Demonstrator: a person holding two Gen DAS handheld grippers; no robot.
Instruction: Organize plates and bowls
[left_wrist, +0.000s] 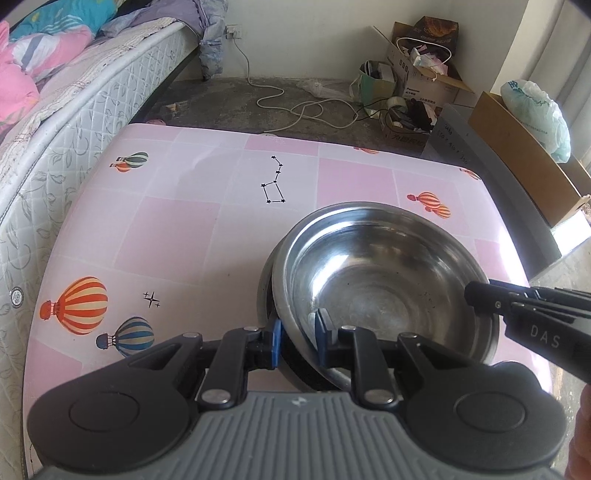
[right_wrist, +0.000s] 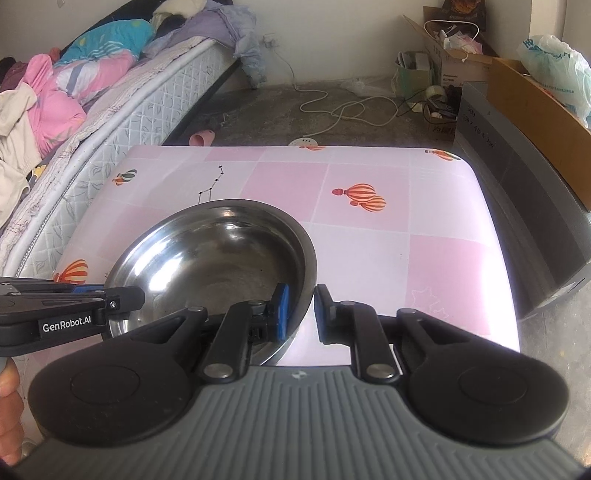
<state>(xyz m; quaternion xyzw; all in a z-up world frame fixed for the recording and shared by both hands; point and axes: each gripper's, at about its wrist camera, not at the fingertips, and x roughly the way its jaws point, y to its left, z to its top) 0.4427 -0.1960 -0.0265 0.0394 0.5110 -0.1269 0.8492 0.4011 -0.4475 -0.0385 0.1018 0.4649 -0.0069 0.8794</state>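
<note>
A steel bowl (left_wrist: 384, 280) hangs low over the pink balloon-print table (left_wrist: 166, 229), gripped from two sides. My left gripper (left_wrist: 298, 339) is shut on its near-left rim, one blue pad inside and one outside. A second metal rim shows just under the bowl's left edge; I cannot tell whether it is another bowl. My right gripper (right_wrist: 301, 310) is shut on the right rim of the same bowl (right_wrist: 218, 258), with the table (right_wrist: 369, 258) beyond. Each gripper shows in the other's view: the right gripper (left_wrist: 476, 295) at the bowl's right edge, the left gripper (right_wrist: 122, 295) at its left edge.
A mattress (left_wrist: 92, 107) with bedding runs along the table's left side. A grey box (right_wrist: 517, 206) stands against the table's right edge. Cardboard boxes (left_wrist: 424, 70) and a white cable (left_wrist: 295, 107) lie on the floor behind. A plastic bag (left_wrist: 539, 114) sits on a carton.
</note>
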